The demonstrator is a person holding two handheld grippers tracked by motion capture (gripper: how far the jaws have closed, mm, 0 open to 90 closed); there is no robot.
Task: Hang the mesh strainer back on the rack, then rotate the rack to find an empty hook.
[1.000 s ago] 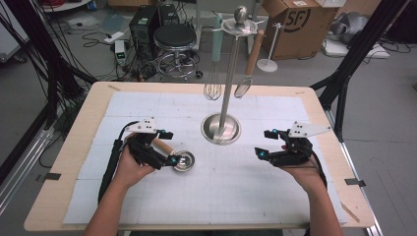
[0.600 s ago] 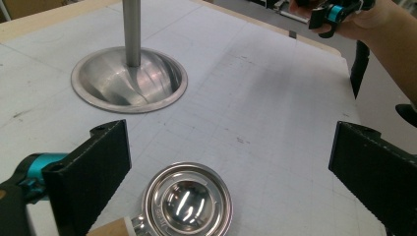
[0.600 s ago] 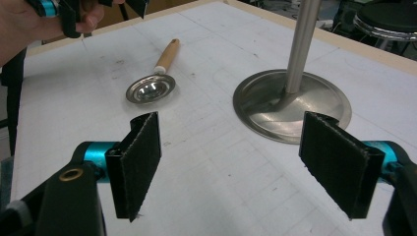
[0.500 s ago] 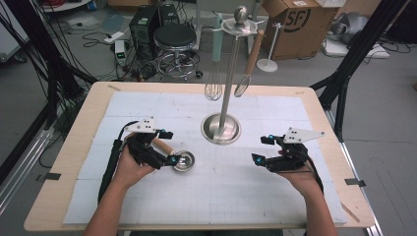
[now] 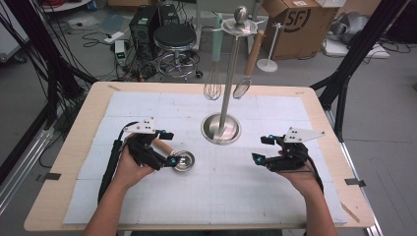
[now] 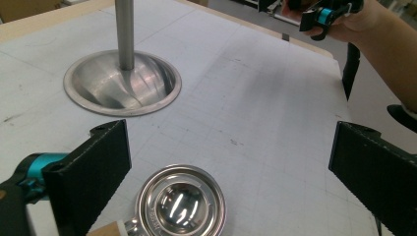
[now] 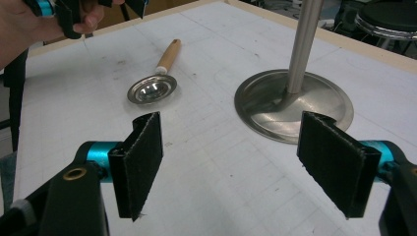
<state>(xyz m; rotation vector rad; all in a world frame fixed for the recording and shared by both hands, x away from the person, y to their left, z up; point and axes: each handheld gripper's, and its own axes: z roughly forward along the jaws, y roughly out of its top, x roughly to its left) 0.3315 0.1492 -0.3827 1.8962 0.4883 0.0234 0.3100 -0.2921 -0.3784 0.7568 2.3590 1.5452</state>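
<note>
Fingers [image 6: 93, 182] of the left gripper [image 5: 158, 147] stand wide open over the small steel strainer with a wooden handle [image 5: 178, 158] lying left of the desk's [image 5: 64, 196] centre; right gripper [image 5: 269, 150] open, empty. Closing on the round bowl rim would probably squirt it sideways

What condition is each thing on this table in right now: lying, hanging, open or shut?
Left tongs: open, hovering above the ladle.
Right tongs: open, holding nothing.
Ladle: lying flat on the mat, bowl up, not gripped.
Whisk: hanging from the stand.
Strainer: hanging from the stand.
Stand: upright.
</note>
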